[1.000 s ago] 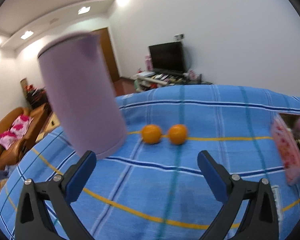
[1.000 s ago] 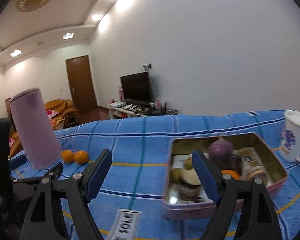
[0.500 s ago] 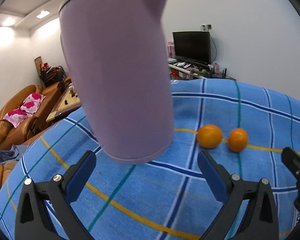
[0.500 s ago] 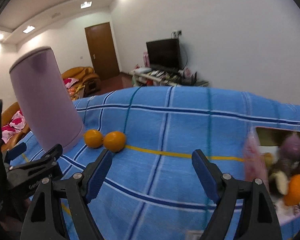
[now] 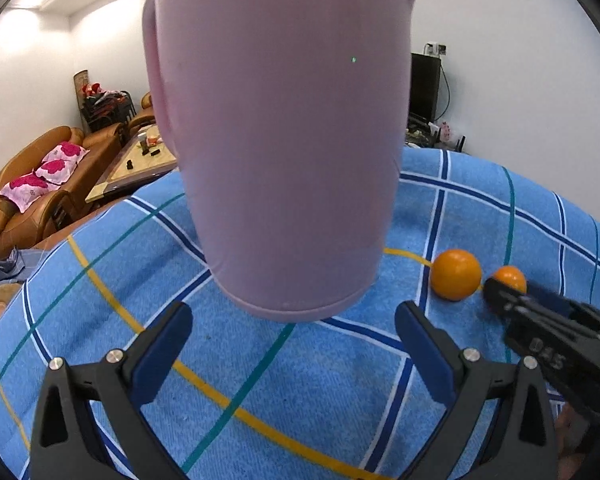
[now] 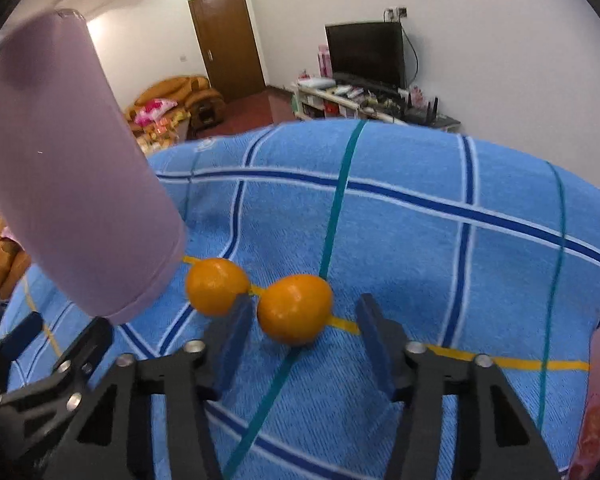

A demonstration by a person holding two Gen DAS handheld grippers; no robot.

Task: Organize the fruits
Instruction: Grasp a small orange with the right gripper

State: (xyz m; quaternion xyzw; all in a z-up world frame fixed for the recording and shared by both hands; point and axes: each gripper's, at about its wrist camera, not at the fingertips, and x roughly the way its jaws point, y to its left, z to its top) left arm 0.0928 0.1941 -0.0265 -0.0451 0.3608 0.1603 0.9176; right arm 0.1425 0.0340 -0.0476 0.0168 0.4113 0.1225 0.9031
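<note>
Right wrist view is showing the right hand-held gripper (image 6: 300,332) with its jaws spread apart, straddling the nearer orange (image 6: 295,309) without yet closing on it; whether the pads are touching the fruit I cannot tell. A second orange (image 6: 216,286) is lying just beside the first, on the blue checked cloth covering the tabletop (image 6: 439,240), close to the base of a tall lilac jug (image 6: 72,200). At the right edge a pink tin (image 6: 597,400) is just peeking into view, its contents hidden. Left wrist view is showing the left hand-held gripper (image 5: 292,340) also standing wide apart and empty, facing the jug's base. Judging from this, both oranges are still waiting to be moved, so the sorting seems only partly done: the grasp, the carry and the placing are all left for each fruit.
</note>
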